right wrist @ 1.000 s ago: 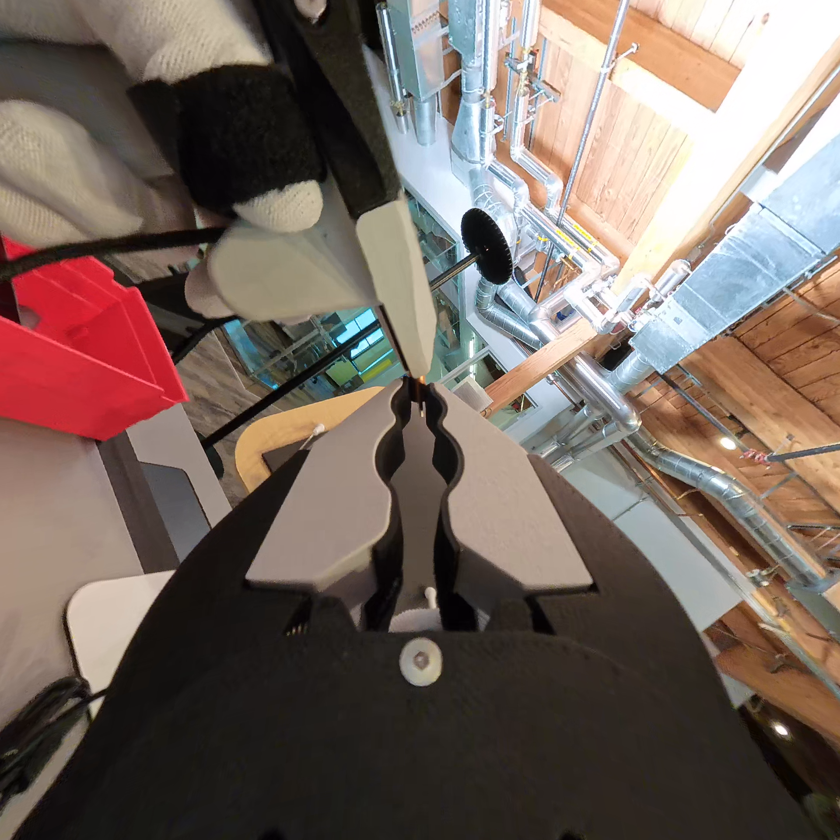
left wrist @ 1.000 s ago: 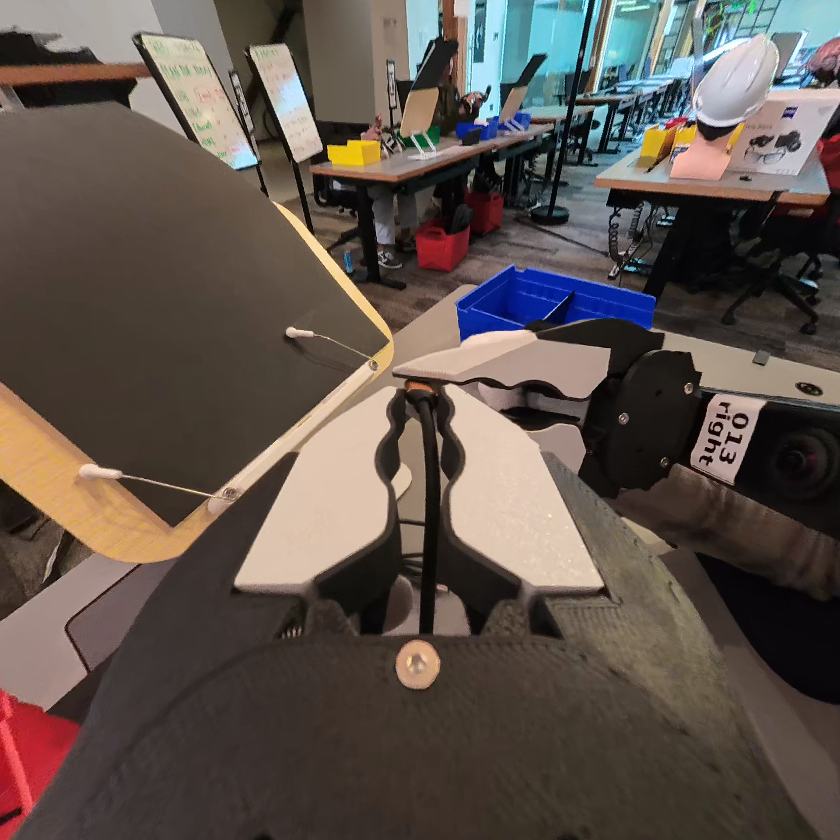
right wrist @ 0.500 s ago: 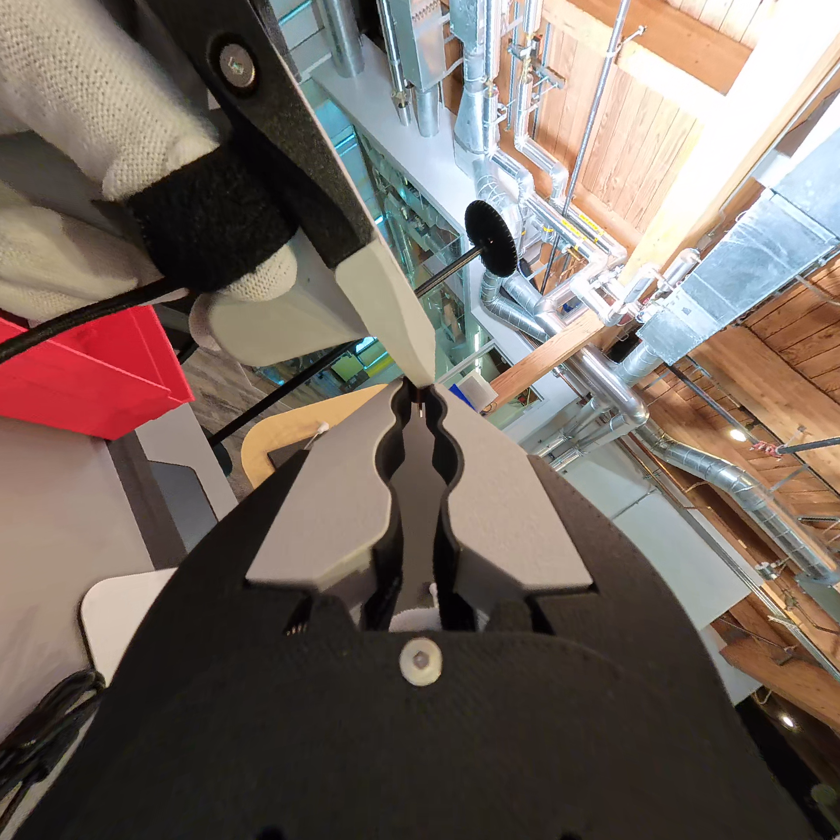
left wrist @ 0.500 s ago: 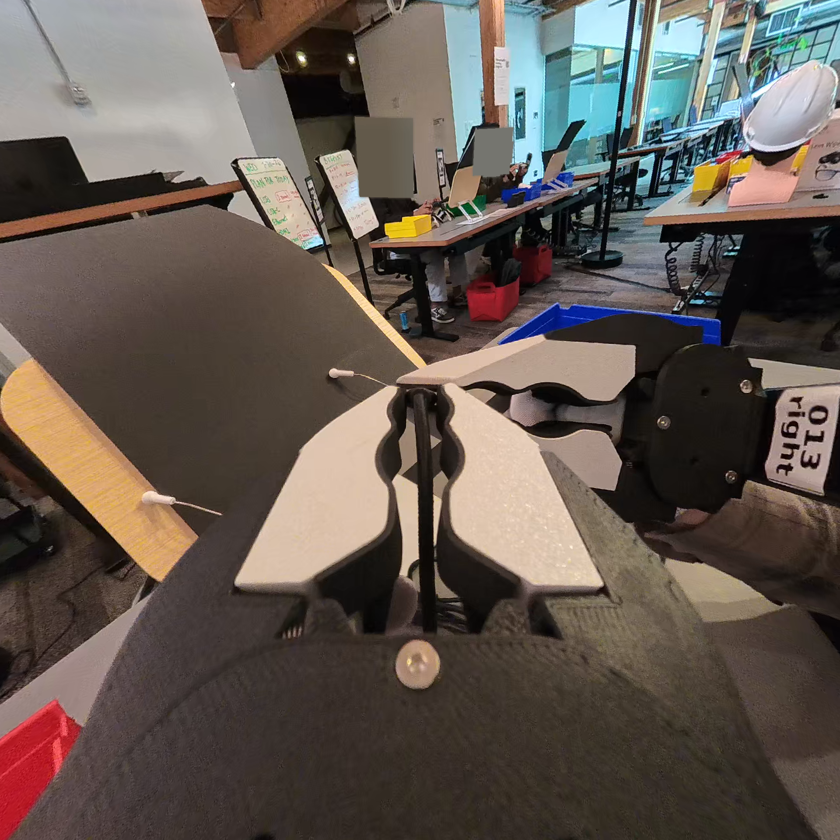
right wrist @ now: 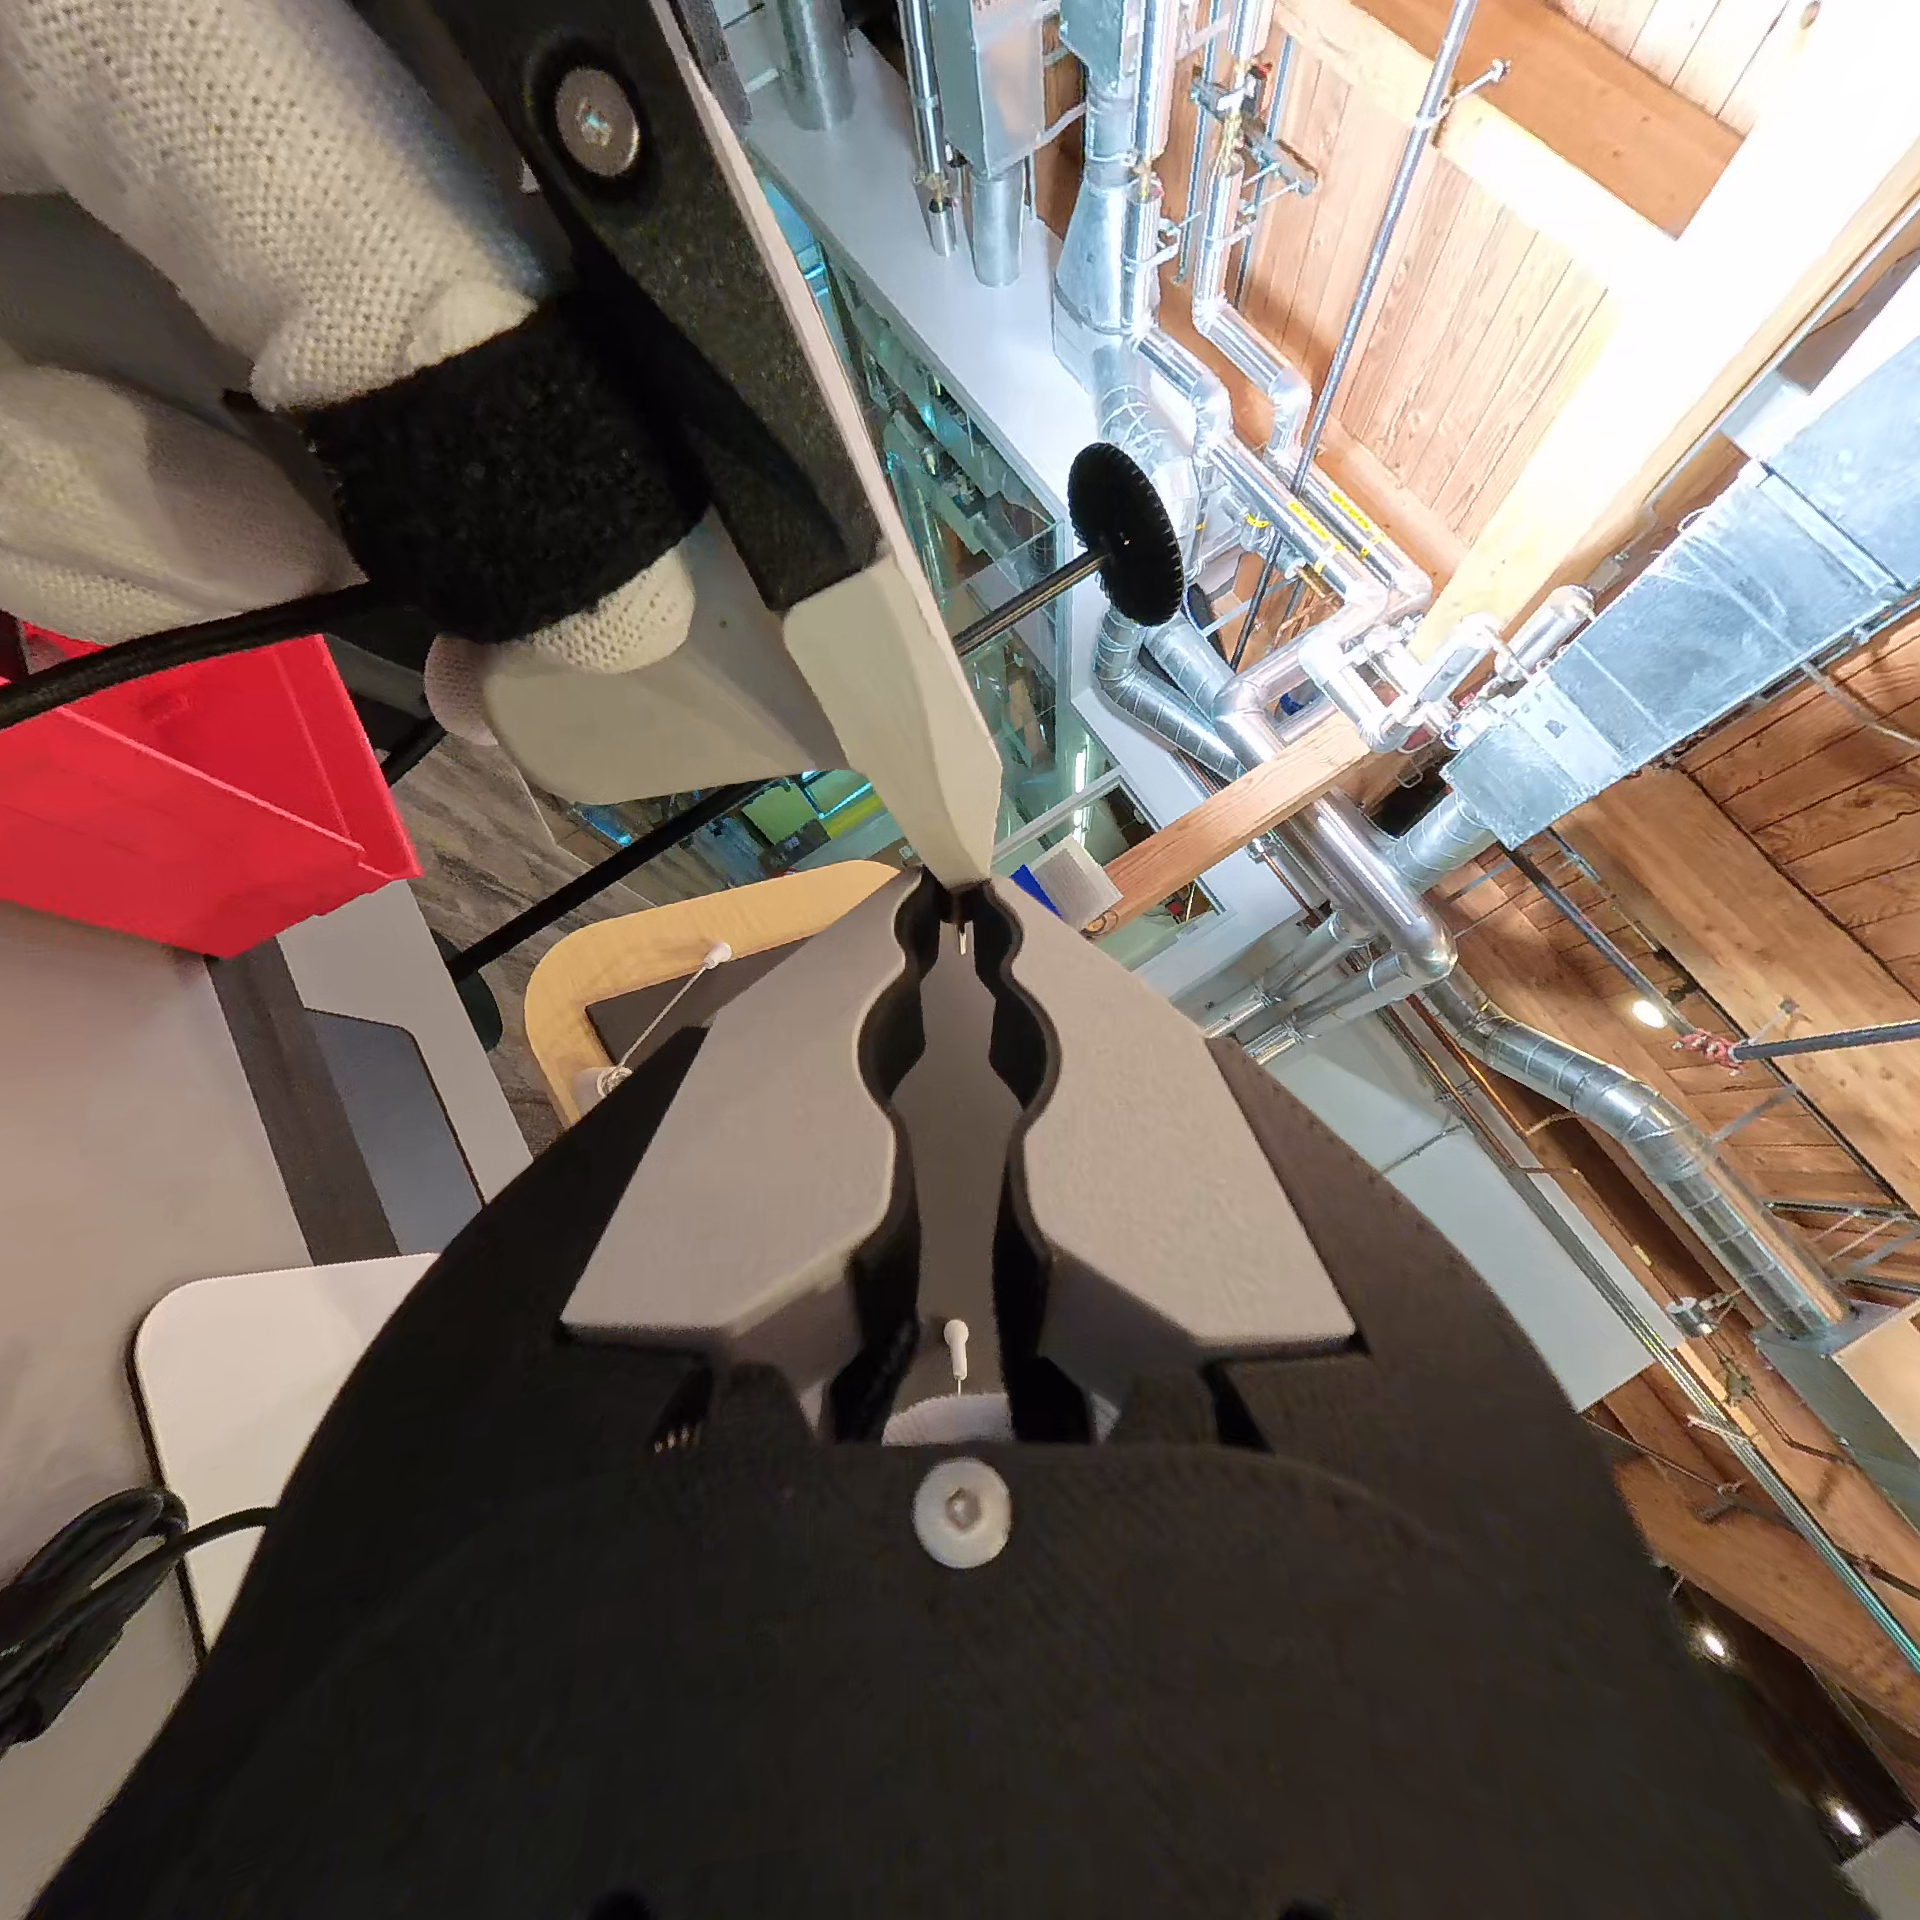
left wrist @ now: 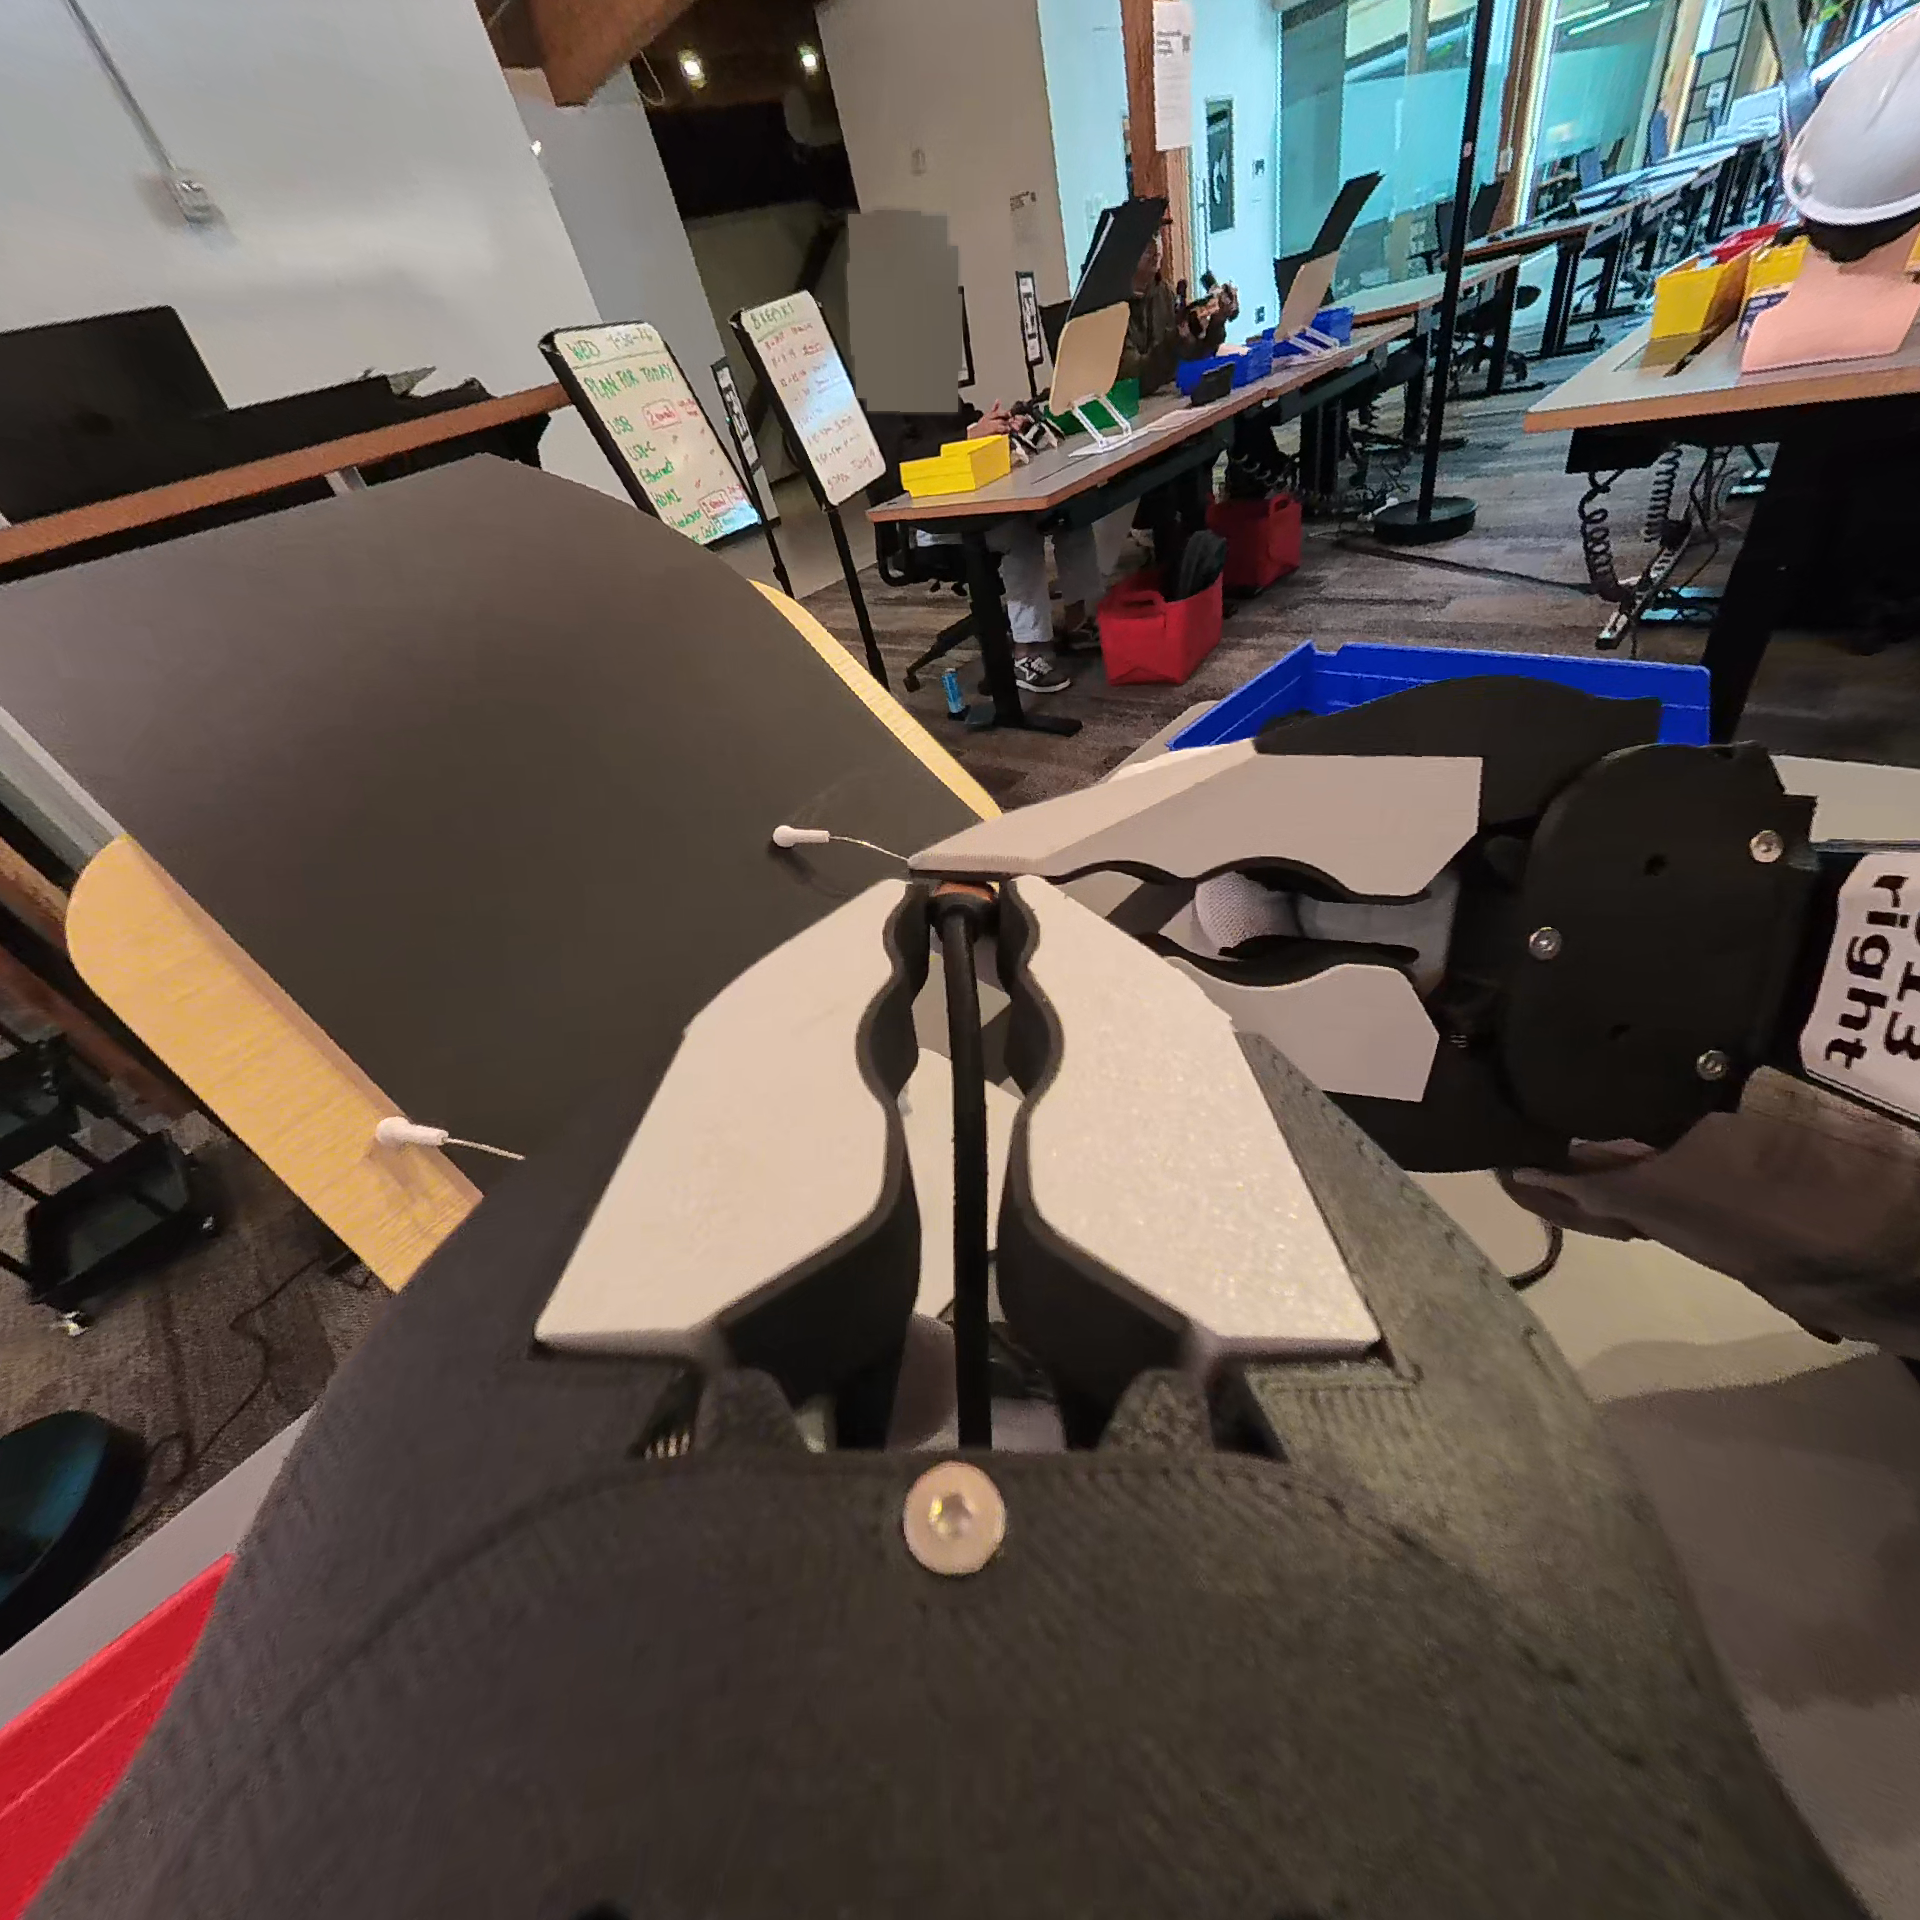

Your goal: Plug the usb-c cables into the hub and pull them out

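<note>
My left gripper [left wrist: 961, 896] is shut on a black usb-c cable [left wrist: 968, 1143] that runs back between its fingers. The plug's orange collar [left wrist: 961, 891] sits at the fingertips. My right gripper [left wrist: 935, 860] comes in from the right and meets the left one tip to tip. In the right wrist view my right gripper [right wrist: 961, 916] is shut on the plug's small metal tip [right wrist: 963, 935], with the left gripper [right wrist: 966, 862] reaching down from the upper left. No hub shows in either view.
A tilted black board with a wooden rim [left wrist: 416, 790] stands close on the left. A blue bin [left wrist: 1455, 675] is behind the right gripper. A red bin [right wrist: 208, 821], a white slab [right wrist: 260, 1351] and a bundle of black cables [right wrist: 62, 1590] lie on the grey table.
Both grippers have stayed shut and tip to tip. The left wrist view has tilted upward and shows more of the room. The right gripper's aim has barely shifted.
</note>
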A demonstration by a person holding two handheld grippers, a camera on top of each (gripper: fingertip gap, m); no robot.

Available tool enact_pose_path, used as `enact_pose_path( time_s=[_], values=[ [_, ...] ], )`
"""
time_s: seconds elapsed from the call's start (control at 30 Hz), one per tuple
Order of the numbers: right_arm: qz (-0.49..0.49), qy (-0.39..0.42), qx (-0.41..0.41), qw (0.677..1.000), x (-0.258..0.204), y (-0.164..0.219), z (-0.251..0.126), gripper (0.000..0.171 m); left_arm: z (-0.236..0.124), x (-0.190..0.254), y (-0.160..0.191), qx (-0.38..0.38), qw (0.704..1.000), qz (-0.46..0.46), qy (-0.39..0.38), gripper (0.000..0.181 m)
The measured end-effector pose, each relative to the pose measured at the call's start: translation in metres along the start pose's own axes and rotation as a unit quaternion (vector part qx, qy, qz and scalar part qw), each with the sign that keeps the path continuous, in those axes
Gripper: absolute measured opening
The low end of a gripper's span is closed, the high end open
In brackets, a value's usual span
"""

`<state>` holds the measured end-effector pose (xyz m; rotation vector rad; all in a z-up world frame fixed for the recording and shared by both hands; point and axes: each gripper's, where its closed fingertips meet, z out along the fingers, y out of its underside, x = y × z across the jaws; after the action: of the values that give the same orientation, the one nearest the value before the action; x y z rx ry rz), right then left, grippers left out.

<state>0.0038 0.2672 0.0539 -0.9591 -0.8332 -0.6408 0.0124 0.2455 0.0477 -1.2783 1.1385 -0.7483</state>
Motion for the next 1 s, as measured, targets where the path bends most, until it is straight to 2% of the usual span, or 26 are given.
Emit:
enact_pose_path(
  time_s=[0.23, 0.63, 1.0],
  values=[
    [-0.013, -0.009, -0.002, 1.000, -0.0016, 0.0007, -0.0001, 0.003, 0.0004, 0.0001, 0.0005, 0.008, 1.000, 0.001, -0.005, 0.013],
    [-0.039, -0.030, -0.003, 0.999, -0.0068, 0.0018, -0.0005, 0.003, -0.0001, 0.0002, 0.0049, -0.012, 0.997, 0.074, -0.030, 0.014],
    [-0.036, -0.025, -0.005, 0.999, -0.0054, 0.0028, 0.0001, 0.003, 0.0016, 0.0002, 0.0047, -0.015, 0.998, 0.057, -0.024, 0.013]
  ],
)
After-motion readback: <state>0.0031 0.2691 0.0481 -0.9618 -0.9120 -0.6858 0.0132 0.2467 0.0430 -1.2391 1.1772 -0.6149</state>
